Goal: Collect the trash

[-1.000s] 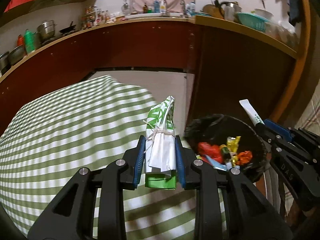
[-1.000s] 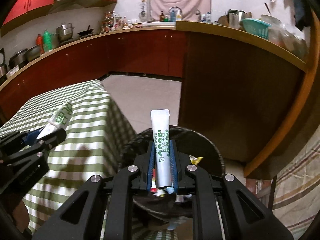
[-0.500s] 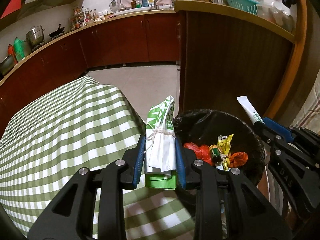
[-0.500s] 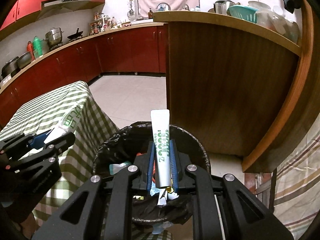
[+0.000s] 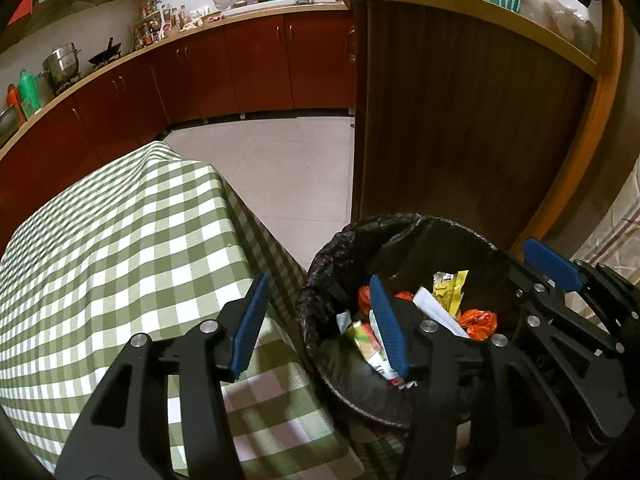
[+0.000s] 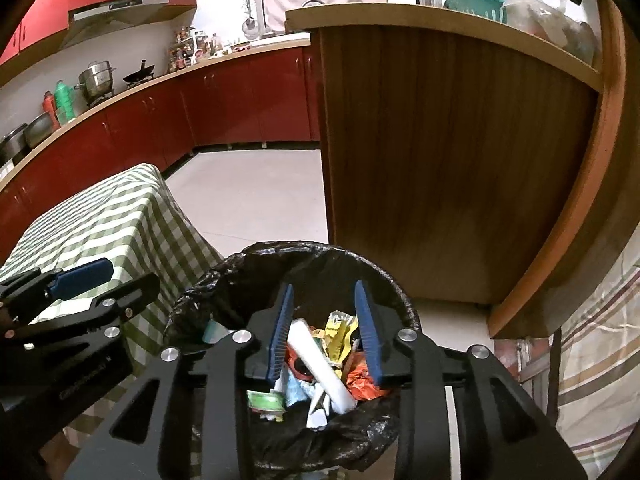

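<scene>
Both hand-held grippers, left hand-held gripper [image 5: 320,324] and right hand-held gripper [image 6: 326,332], have just been opening and stand released, nothing between them. Their trash lies in the black-lined bin [image 6: 248,264] at lower centre; the tube [image 6: 320,364] is on top. The checked counter [image 5: 120,248] shows nothing left.

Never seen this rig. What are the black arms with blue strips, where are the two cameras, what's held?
No robot here: a person holds a two-finger claw in each hand, with a fisheye camera on each looking along its fingers. The blue strips are the pads. Left claw hangs over the edge of the green checked tablecloth and the black-lined trash bin; right claw is above the bin. Both have just been opening and hold nothing. The white tube and the green-and-white packet lie in the bin among wrappers.
</scene>
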### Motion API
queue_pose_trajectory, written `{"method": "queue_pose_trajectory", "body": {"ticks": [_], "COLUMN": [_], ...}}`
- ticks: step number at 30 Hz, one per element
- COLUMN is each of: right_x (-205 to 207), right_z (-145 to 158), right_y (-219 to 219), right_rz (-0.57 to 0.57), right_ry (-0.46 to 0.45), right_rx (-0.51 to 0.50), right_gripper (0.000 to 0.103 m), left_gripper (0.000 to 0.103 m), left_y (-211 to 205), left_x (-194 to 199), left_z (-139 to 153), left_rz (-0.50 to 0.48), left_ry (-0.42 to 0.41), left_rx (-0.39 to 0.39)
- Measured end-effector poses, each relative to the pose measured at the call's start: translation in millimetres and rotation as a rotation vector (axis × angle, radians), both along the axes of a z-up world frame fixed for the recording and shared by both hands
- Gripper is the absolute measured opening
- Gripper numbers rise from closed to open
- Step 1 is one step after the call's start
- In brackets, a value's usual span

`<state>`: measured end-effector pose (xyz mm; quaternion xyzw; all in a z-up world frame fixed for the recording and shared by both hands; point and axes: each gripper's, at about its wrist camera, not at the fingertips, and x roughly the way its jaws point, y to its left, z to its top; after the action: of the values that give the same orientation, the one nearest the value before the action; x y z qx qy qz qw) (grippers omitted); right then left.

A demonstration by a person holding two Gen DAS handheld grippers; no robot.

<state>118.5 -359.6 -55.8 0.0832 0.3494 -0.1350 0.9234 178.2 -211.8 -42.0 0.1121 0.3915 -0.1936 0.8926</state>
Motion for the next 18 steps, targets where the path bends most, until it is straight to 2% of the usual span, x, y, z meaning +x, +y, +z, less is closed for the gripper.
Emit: {"method": "queue_pose_trajectory", "body": {"ticks": [9, 18], "right_x": [-10, -32], "right_z": [12, 30], "right_y": [2, 24], "right_rz": [-0.025, -0.027], "right_ry": [-0.027, -0.059], "right_rx": [-0.020, -0.052], "right_gripper": [0.043, 0.054], "left_gripper": [0.059, 0.067], "left_y": [9, 32], "left_x": [-5, -32], "left_z": [8, 30], "left_rz": [0.017, 0.038], "left_ry": [-0.020, -0.066], "left_rx": [-0.018, -0.040]}}
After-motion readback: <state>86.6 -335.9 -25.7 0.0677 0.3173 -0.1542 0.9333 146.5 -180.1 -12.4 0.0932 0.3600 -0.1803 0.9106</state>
